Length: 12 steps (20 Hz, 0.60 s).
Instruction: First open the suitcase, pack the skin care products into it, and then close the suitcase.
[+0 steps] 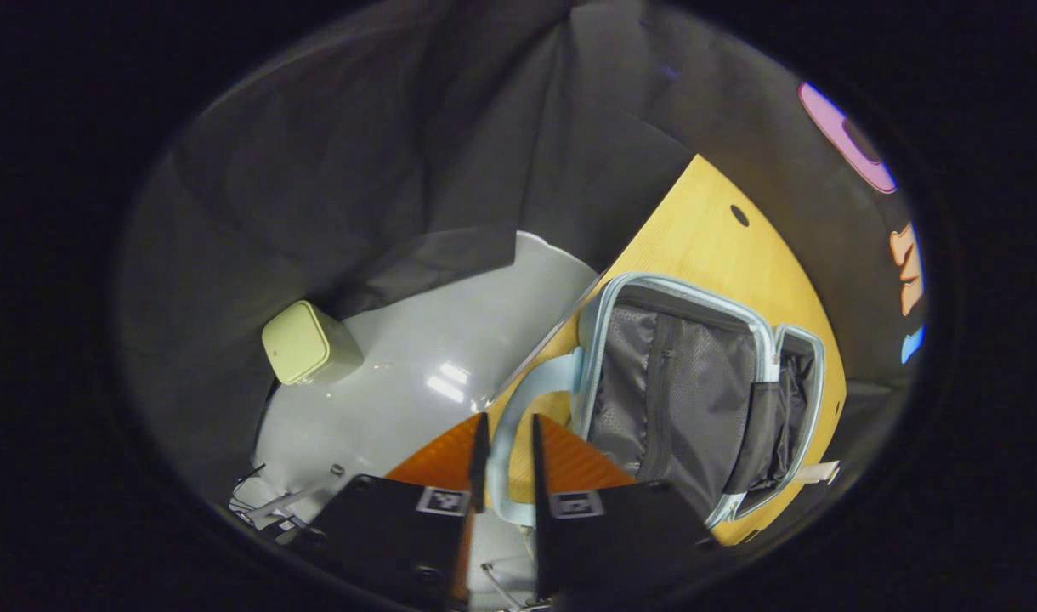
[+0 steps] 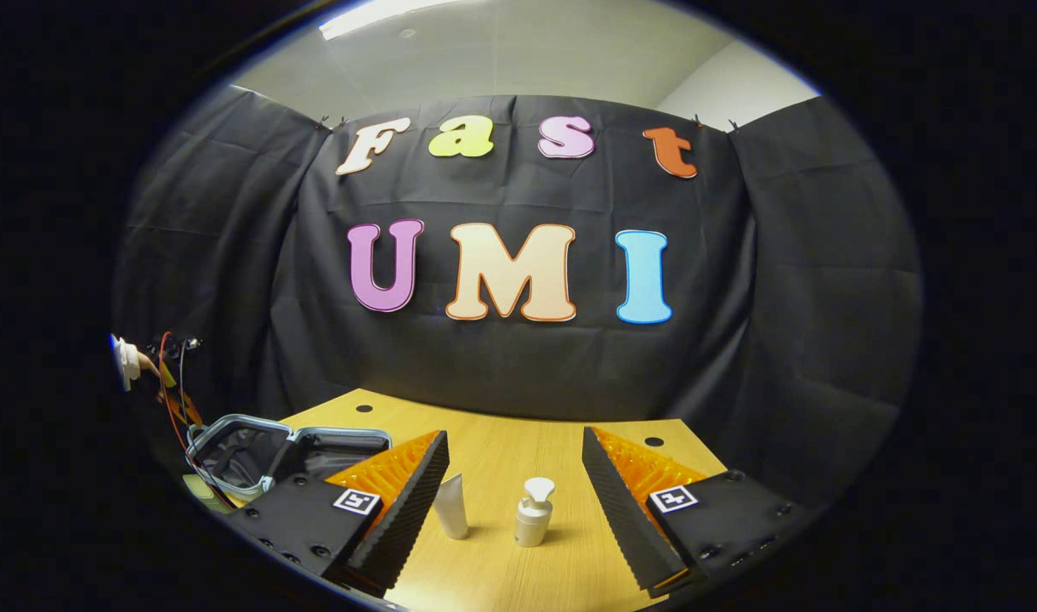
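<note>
The light blue suitcase [image 1: 680,382] lies open on the wooden table [image 1: 705,229], its grey mesh lining showing. My left gripper [image 1: 507,425] is shut on the suitcase's pale blue handle [image 1: 527,387], which runs between the two fingers. In the right gripper view the open suitcase [image 2: 246,455] sits at the table's left end. My right gripper [image 2: 515,435] is open wide above the table [image 2: 518,578]. A white tube [image 2: 452,506] and a white pump bottle [image 2: 534,512] stand upright on the wood ahead of it, between its fingers and not touched by them.
A pale green box [image 1: 302,344] stands on the grey floor [image 1: 450,340] beside the table's edge. Red and yellow cables [image 2: 174,382] hang above the suitcase at the left. Black cloth walls close in behind the table.
</note>
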Tool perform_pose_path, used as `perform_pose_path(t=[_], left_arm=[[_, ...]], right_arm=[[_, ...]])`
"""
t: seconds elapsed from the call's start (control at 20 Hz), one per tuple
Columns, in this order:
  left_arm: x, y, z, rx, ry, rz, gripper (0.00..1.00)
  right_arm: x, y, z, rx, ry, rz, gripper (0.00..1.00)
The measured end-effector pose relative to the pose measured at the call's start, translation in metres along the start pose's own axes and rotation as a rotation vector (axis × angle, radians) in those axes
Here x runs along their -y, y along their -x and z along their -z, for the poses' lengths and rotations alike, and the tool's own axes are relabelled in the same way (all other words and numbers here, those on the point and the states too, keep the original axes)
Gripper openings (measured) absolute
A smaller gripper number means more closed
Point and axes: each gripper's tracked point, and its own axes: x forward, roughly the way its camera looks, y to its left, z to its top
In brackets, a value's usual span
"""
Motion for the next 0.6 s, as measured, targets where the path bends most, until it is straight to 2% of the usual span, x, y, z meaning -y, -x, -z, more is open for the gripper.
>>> perform_pose_path(t=[0.1,0.15,0.3,0.35,0.45,0.6], left_arm=[[0.003,0.020,-0.013,0.085,-0.043,-0.012,0.65],[0.005,0.032,-0.020,0.136,-0.085,-0.035,0.74],[0.025,0.079,-0.047,0.333,-0.277,-0.136,0.89],[0.035,0.096,-0.052,0.394,-0.343,-0.170,0.84],[0.071,0.127,-0.055,0.500,-0.443,-0.192,0.88],[0.137,0.161,-0.039,0.626,-0.516,-0.143,0.90]], right_arm=[[0.002,-0.003,0.006,-0.009,0.007,-0.009,1.00],[0.003,-0.005,0.009,-0.013,0.011,-0.013,0.99],[0.011,-0.013,0.018,-0.026,0.019,-0.026,0.99],[0.014,-0.014,0.021,-0.031,0.024,-0.029,0.99],[0.022,-0.018,0.029,-0.043,0.028,-0.036,0.99],[0.032,-0.026,0.043,-0.063,0.021,-0.052,0.99]])
